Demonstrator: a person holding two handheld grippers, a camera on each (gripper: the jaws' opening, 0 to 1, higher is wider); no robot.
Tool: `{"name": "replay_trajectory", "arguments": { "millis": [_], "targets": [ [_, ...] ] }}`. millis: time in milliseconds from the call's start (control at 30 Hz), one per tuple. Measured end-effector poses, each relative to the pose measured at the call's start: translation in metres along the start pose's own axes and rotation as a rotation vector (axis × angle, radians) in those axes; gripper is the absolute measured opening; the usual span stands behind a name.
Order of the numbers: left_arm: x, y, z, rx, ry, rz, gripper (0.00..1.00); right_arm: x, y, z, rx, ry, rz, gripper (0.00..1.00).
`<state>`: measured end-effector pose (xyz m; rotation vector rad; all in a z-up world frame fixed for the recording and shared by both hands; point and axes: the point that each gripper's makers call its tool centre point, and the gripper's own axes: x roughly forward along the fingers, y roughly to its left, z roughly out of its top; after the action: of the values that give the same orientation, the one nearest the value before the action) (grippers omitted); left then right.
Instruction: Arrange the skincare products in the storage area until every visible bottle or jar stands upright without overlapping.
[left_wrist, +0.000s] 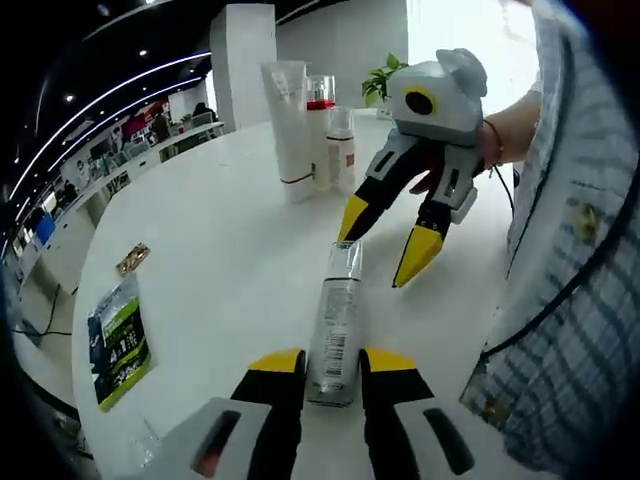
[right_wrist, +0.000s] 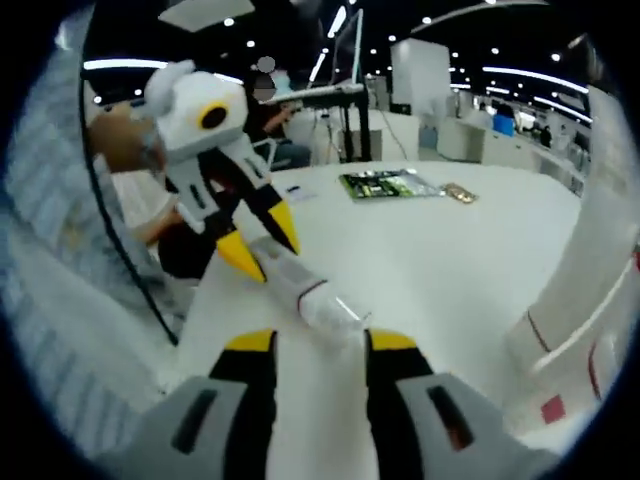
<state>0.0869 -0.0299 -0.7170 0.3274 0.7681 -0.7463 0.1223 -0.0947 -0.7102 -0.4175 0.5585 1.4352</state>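
Bottle (left_wrist: 336, 325): lying flat on table (left_wrist: 220, 230), base between left gripper (left_wrist: 318, 362) tips.
Right gripper (left_wrist: 385, 250): spread, above cap.

The left gripper view looks from low over the white counter (left_wrist: 220, 230), forward along its own jaws, close to a bottle (left_wrist: 337, 325) lying flat between them. It faces a group of standing tubes and bottles (left_wrist: 310, 125) farther off, with the other hand-held gripper (left_wrist: 395, 245) coming in from the right.

The right gripper view looks the opposite way, also low and close, toward the same lying bottle (right_wrist: 305, 285) and the other hand-held gripper (right_wrist: 255, 245) behind it. Both views share that bottle, the counter (right_wrist: 440, 260) and a green packet (left_wrist: 120, 340) (right_wrist: 385, 184).
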Motion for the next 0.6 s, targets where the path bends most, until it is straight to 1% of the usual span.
{"name": "replay_trajectory", "arguments": {
  "millis": [100, 200, 233, 300, 333, 400, 467, 600],
  "targets": [
    [0.001, 0.002, 0.000, 0.015, 0.015, -0.002, 0.21, 0.002, -0.006, -0.003, 0.009, 0.007, -0.003, 0.33],
    [0.002, 0.003, 0.001, 0.039, 0.016, -0.007, 0.21, 0.002, -0.013, -0.003, 0.027, 0.002, -0.012, 0.33],
    [0.002, 0.003, 0.001, 0.067, 0.019, -0.009, 0.21, 0.002, -0.015, -0.002, 0.040, -0.002, -0.013, 0.33],
    [0.002, 0.002, 0.001, 0.079, 0.021, -0.014, 0.20, 0.002, -0.016, -0.001, 0.058, -0.013, -0.010, 0.32],
    [0.002, 0.002, 0.002, 0.104, 0.026, -0.020, 0.20, 0.003, -0.017, 0.001, 0.065, -0.025, -0.004, 0.32],
    [0.003, 0.000, 0.003, 0.148, 0.025, -0.034, 0.20, 0.004, -0.017, 0.000, 0.063, -0.025, 0.000, 0.32],
    [0.004, -0.005, 0.006, 0.215, 0.031, -0.064, 0.20, 0.005, -0.014, -0.003, 0.050, -0.014, 0.014, 0.31],
    [0.006, -0.006, 0.008, 0.245, 0.047, -0.087, 0.20, 0.004, -0.005, -0.005, 0.033, -0.003, 0.043, 0.26]
  ]
}}
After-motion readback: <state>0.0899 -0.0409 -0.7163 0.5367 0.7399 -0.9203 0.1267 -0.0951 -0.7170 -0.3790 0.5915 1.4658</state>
